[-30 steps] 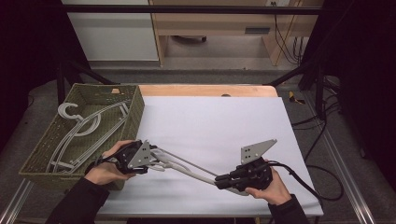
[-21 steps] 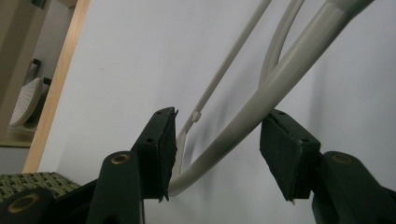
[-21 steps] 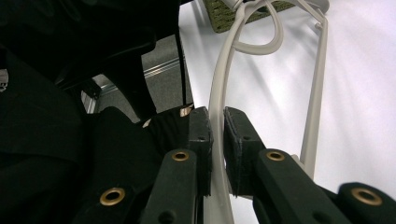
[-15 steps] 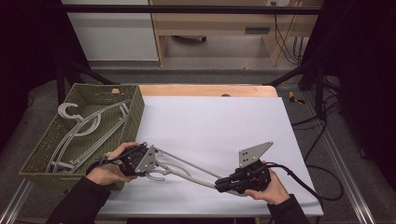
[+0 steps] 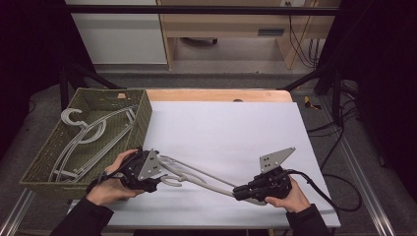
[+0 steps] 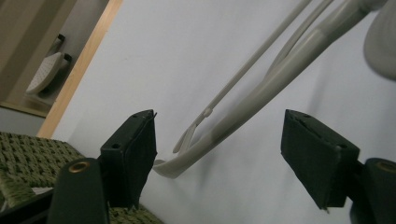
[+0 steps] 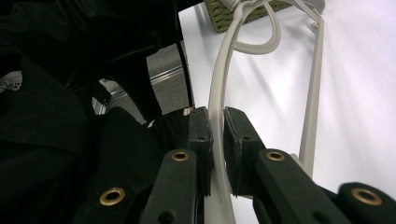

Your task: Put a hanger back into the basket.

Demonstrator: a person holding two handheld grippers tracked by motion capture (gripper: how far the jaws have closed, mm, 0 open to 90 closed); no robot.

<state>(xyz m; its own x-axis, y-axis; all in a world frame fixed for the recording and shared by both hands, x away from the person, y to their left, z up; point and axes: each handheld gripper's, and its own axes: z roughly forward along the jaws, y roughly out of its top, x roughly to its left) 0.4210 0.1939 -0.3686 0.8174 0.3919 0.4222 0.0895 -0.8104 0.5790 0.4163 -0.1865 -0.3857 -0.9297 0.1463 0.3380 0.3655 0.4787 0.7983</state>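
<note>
"Two grippers on one hanger [image 5: 196,176], then. Where does each stand?"

"Nearest us, the right gripper [image 5: 239,192] has its jaws pressed together on the hanger's grey arm; its own view shows the bar pinched between both pads. The left gripper [image 6: 219,158] has its jaws wide apart, with the hanger's other end lying between them, touching neither that I can see."

"So what would a good next move be?"

"I'd judge the left jaws should close squarely across the thick arm, not the thin crossbar beside it, while the right grip holds firm so the hanger doesn't pivot."

"And the hanger itself?"

"Pale grey plastic, slender, curved, lying slantwise just over the white table [image 5: 226,128] near its front edge. Farther left, the green woven basket [image 5: 140,115] holds more of the same."
</note>
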